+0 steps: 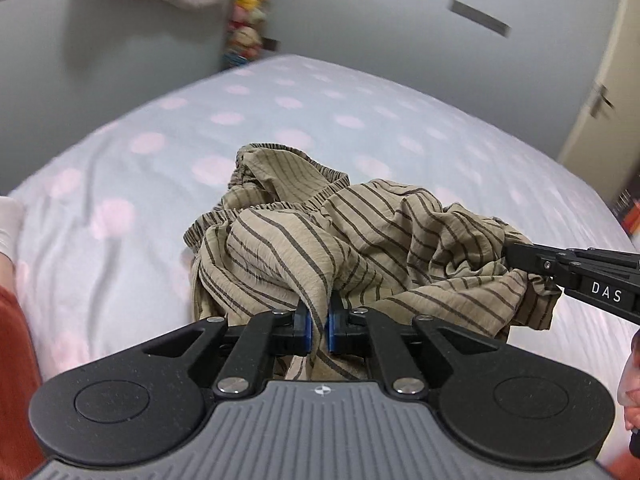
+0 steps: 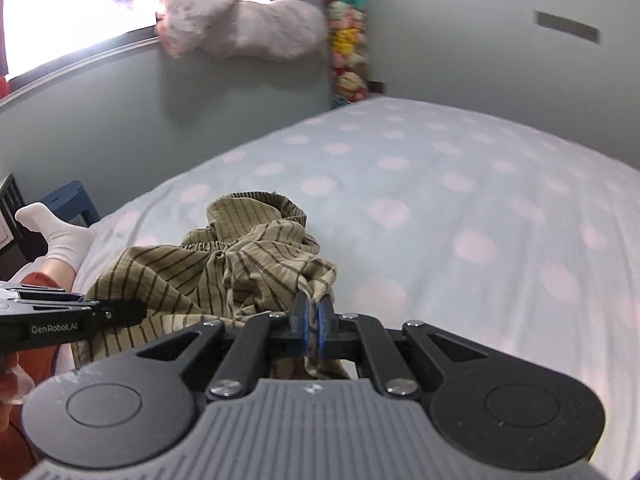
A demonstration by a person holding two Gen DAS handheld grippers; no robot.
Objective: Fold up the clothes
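Note:
A crumpled tan garment with dark stripes [image 1: 320,240] lies bunched on the bed [image 1: 160,152], its elastic waistband at the far side. My left gripper [image 1: 318,328] is shut on a fold of its near edge. My right gripper [image 2: 314,320] is shut on another part of the garment [image 2: 240,264] at its right side. The right gripper also shows in the left wrist view [image 1: 516,258], reaching in from the right. The left gripper shows in the right wrist view [image 2: 136,310], coming in from the left.
The bed [image 2: 460,208] has a pale blue sheet with pink dots. A person's socked foot [image 2: 60,236] and orange-clad leg [image 1: 16,360] are at the bed's left edge. Grey walls, a window [image 2: 72,12], hanging toys [image 2: 348,40] and a door [image 1: 608,100] surround it.

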